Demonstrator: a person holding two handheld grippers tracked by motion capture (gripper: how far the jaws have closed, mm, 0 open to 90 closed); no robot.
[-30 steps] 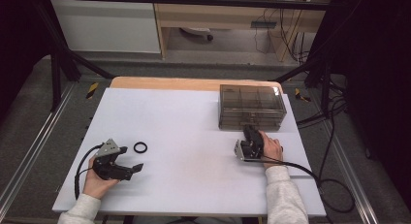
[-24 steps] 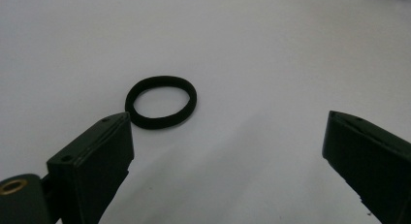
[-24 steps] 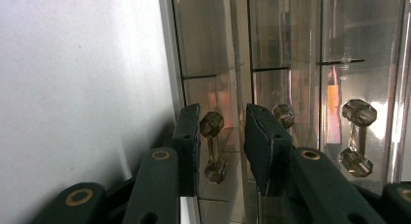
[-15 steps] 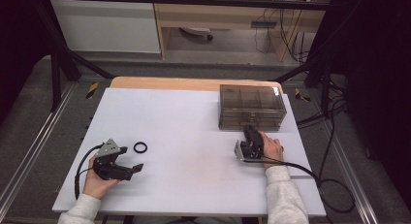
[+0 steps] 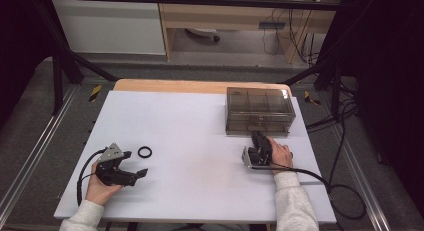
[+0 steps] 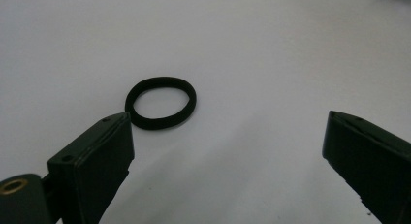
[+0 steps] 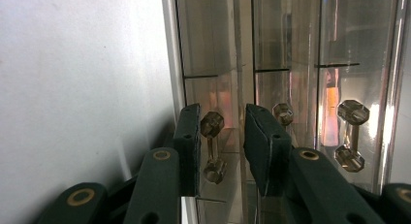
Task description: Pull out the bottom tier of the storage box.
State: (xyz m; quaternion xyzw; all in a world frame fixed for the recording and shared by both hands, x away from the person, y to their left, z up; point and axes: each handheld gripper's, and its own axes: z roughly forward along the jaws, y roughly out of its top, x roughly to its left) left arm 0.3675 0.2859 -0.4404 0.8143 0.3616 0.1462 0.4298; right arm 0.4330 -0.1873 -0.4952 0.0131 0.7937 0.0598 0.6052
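On the left of the white worktop (image 5: 200, 141), the left gripper (image 5: 136, 172) is held low with its fingers (image 6: 92, 161) wide apart and nothing between them; one black elastic ring (image 5: 145, 151) lies flat just ahead of it, untouched, near the tip of one finger in the left gripper view and not yet picked up. Further right, one smoky clear drawer box (image 5: 258, 111) stands at the far right of the worktop, and the right gripper (image 5: 259, 141) is brought up against its front. In the right gripper view, the fingers (image 7: 188, 141) stand narrowly apart on either side of a small clear drawer knob (image 7: 212, 123), with a gap visible on each side, so the knob is judged bracketed but not yet clamped. The drawers appear closed, so the opening seems yet to be done, and the ring is presumably still to be carried over. Three clear handles are counted on the box front, along with two grippers, one ring and one box.
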